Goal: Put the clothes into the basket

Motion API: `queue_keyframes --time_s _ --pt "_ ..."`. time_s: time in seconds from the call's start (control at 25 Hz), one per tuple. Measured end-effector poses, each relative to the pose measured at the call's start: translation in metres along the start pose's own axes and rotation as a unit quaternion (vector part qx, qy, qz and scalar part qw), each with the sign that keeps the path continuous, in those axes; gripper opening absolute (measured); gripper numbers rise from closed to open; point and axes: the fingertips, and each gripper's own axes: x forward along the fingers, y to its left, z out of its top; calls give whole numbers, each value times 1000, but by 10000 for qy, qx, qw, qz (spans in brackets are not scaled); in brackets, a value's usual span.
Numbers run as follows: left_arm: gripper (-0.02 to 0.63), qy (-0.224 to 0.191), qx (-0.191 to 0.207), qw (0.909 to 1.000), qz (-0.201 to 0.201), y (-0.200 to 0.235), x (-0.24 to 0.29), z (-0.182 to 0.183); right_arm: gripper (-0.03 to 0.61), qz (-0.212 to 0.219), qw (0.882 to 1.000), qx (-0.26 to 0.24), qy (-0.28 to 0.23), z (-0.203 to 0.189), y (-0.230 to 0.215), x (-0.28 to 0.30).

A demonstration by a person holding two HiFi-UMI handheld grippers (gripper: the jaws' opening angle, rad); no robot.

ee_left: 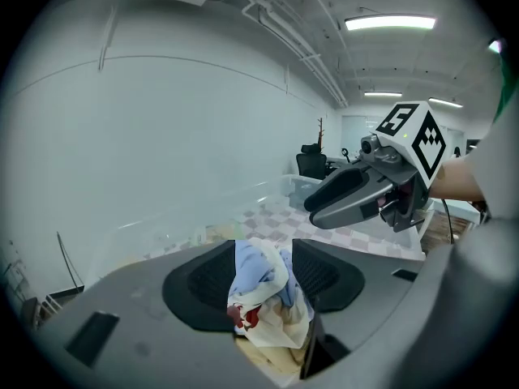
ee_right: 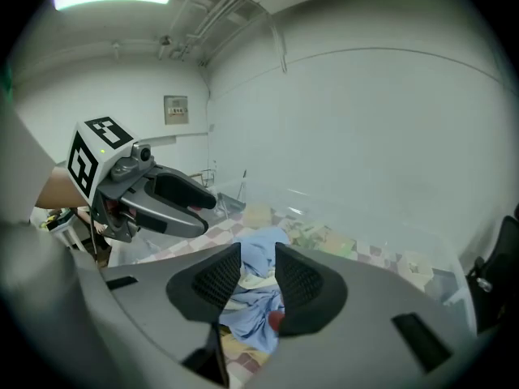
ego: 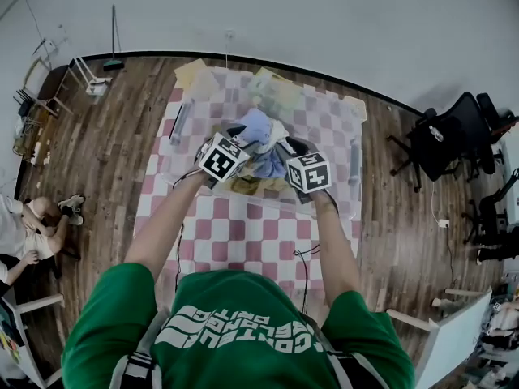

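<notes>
Okay, nearest is the person's green shirt [ego: 235, 331], with both bare forearms reaching forward over a pink-and-white checked cloth [ego: 243, 241]. The left gripper [ee_left: 263, 275] has its two dark ribbed pads closed on the clothes bundle [ego: 256, 128], gripping light blue and white fabric with a red print patch low on it. The cloth fills the gap and touches both pads. The right gripper [ee_right: 258, 275] has its jaws set narrower and pinches the same bundle from the other side, with light blue fabric and a cream layer squeezed between its pads and a red spot at the lower edge. The grippers face each other with their marker cubes up and the bundle bunched between them.

The bundle sits over the middle of the clear basket [ego: 172, 156], inside its outline in the head view. Cannot tell if it is resting on the bottom or hanging. Yellowish fabric [ego: 243, 186] lies in the basket just under the bundle on the near side. Pale green-yellow items [ego: 276, 96] are at the basket's far end. The basket stands on the checked cloth.

Beyond that is wooden floor [ego: 105, 160]. A person [ego: 32, 225] sits at the left edge and black office chairs [ego: 454, 132] stand at the right, both well apart from the basket. A white wall [ego: 324, 14] is at the back.
</notes>
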Motion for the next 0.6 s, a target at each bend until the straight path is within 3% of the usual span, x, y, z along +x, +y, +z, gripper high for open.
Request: queue_keyframes --time_s 0.12,0.24,0.6 --pt "212 -111 1 9999 42 -12 -19 5 89 -45 9997 -36 -236 8 13 -20" --pt "155 -223 -52 9996 138 -20 -39 6 34 -67 9990 -90 -425 13 27 -39" --pt "28 -623 -537 9961 318 -52 -92 -4 9 102 9973 96 -727 -2 68 -85"
